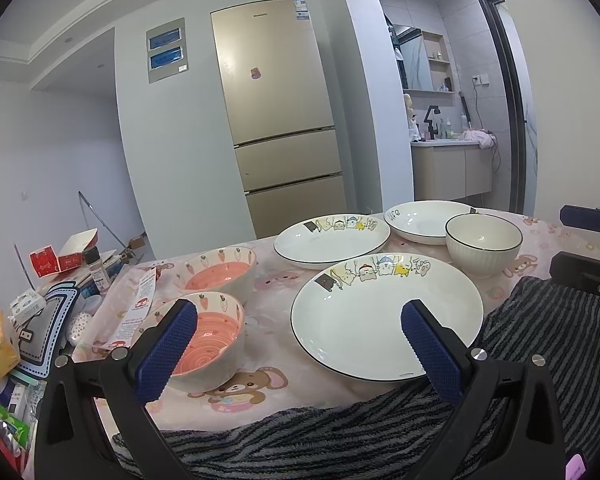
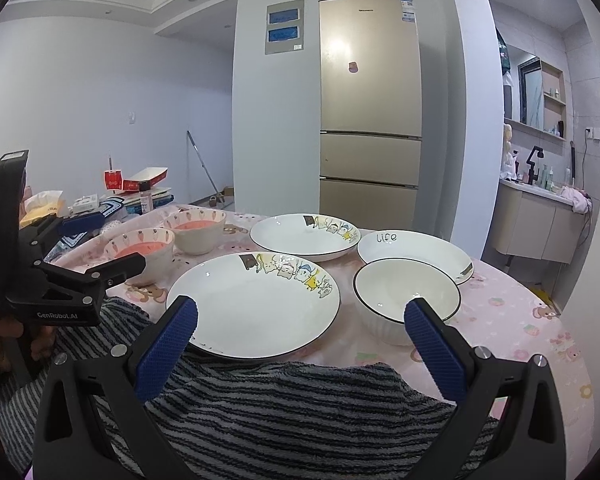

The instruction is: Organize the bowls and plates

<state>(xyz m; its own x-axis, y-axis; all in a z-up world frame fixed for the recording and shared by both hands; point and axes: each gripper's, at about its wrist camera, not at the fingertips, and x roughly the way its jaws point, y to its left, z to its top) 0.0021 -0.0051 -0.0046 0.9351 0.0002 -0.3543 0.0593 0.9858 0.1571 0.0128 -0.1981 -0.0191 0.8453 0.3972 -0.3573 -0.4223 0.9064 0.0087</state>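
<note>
On the pink tablecloth lie two white cartoon plates, a near one (image 1: 386,320) (image 2: 252,304) and a far one (image 1: 332,238) (image 2: 304,236). A white "life" plate (image 1: 420,220) (image 2: 414,250) sits behind a white ribbed bowl (image 1: 483,244) (image 2: 406,300). Two pink carrot-pattern bowls stand at the left, near (image 1: 208,344) (image 2: 140,254) and far (image 1: 220,274) (image 2: 195,226). My left gripper (image 1: 300,332) is open and empty, between the near pink bowl and the near plate; it also shows in the right wrist view (image 2: 100,240). My right gripper (image 2: 300,332) is open and empty, in front of the near plate and the white bowl.
A grey striped towel (image 1: 340,432) (image 2: 300,412) covers the table's near edge. Boxes, a spice jar (image 1: 96,268) and packets clutter the table's left end. A gold fridge (image 1: 280,120) stands behind. A bathroom vanity (image 1: 452,168) is at the right.
</note>
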